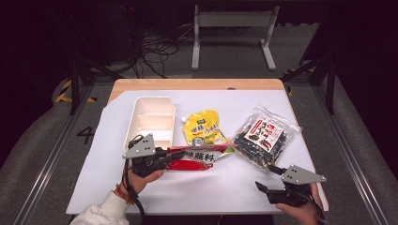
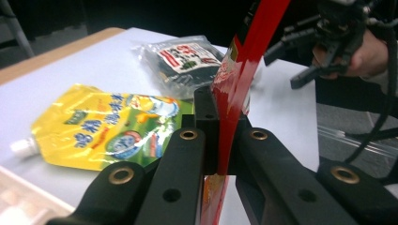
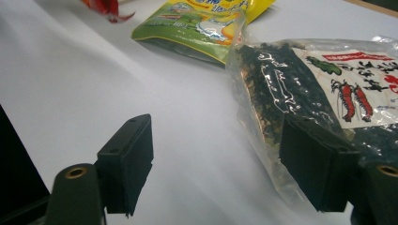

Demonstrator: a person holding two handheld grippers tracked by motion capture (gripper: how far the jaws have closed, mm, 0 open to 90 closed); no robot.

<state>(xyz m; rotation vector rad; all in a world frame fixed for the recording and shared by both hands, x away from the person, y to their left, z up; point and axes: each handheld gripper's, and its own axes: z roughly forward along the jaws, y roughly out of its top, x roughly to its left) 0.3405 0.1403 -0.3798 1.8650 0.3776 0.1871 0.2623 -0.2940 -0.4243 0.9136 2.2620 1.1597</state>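
three pouches (image 1: 201, 158), one white tray (image 1: 149, 120)

I am seeing my right gripper (image 3: 213, 171) standing open over the white sheet (image 3: 117, 79). One jaw is overlapping the clear seaweed bag (image 3: 305, 89); a yellow pouch (image 3: 206, 23) is lying beyond.

floor mat (image 1: 86, 134) – large digit "4" | red sauce packet (image 1: 199, 158) – black Chinese characters on a white band, "…麻料" | yellow spout pouch (image 1: 203, 128) and seaweed bag (image 1: 262, 137) – Chinese print, too small to read
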